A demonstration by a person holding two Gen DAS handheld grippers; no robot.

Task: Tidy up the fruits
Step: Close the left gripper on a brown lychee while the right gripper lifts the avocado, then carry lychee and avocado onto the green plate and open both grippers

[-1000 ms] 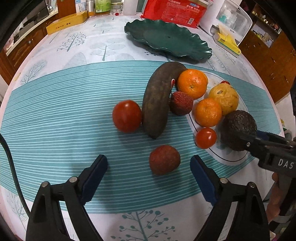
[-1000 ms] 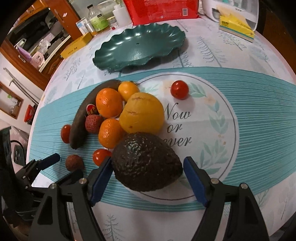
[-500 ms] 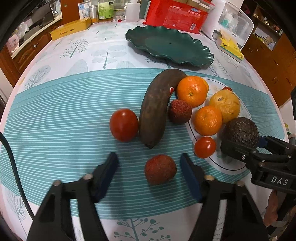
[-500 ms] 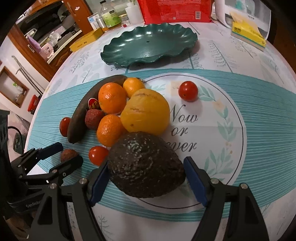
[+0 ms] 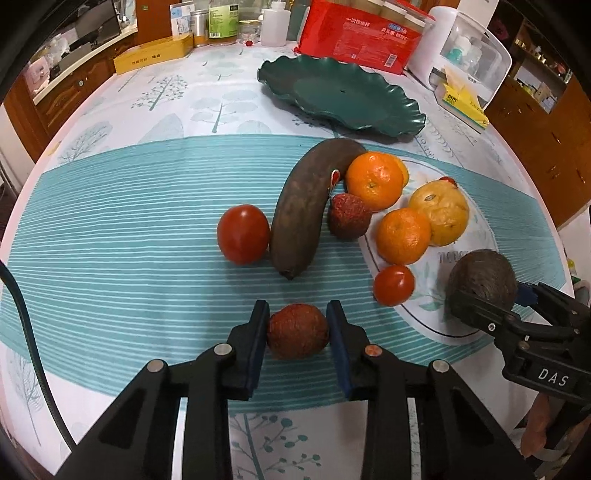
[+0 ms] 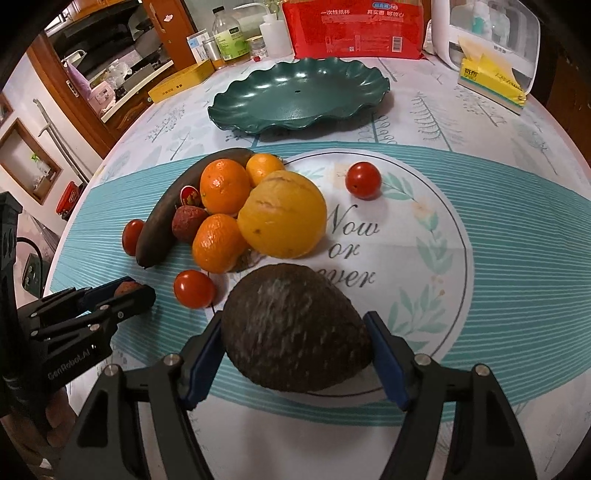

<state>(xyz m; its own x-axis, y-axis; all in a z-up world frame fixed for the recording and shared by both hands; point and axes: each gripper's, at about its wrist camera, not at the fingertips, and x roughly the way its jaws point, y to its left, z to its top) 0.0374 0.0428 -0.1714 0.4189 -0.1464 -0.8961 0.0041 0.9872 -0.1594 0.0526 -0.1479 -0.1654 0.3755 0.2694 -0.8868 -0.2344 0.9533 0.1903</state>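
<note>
Kitchen clutter lines the far edge of a round table (image 5: 110,177) under a cloth of teal stripes and printed trees: a yellow box (image 5: 153,57), bottles, a red packet (image 5: 360,35) and a tissue pack (image 5: 461,99).

At the near left, the left gripper (image 5: 297,328) is clenched on a rough red lychee (image 5: 297,330), both blue pads pressed against its sides, with the fruit down at the cloth. Just beyond it sits a large tomato (image 5: 243,234), touching a dark brown banana (image 5: 310,206) that curves away toward the back. A second lychee (image 5: 349,220) nestles against the banana's right side, with an orange (image 5: 373,181) behind it and another orange (image 5: 403,236) to its right. A small tomato (image 5: 393,285) lies in front of that one. Next comes a big yellow citrus (image 6: 282,214), touching both oranges, and one more tomato (image 6: 363,180) sits apart, further right, on the white circle printed with lettering.

Behind the pile, a green scalloped plate (image 6: 295,99) holds nothing.

At the near right, the right gripper (image 6: 295,343) grasps a dark avocado (image 6: 295,328), pads tight on either flank; I cannot tell if it has left the cloth.
</note>
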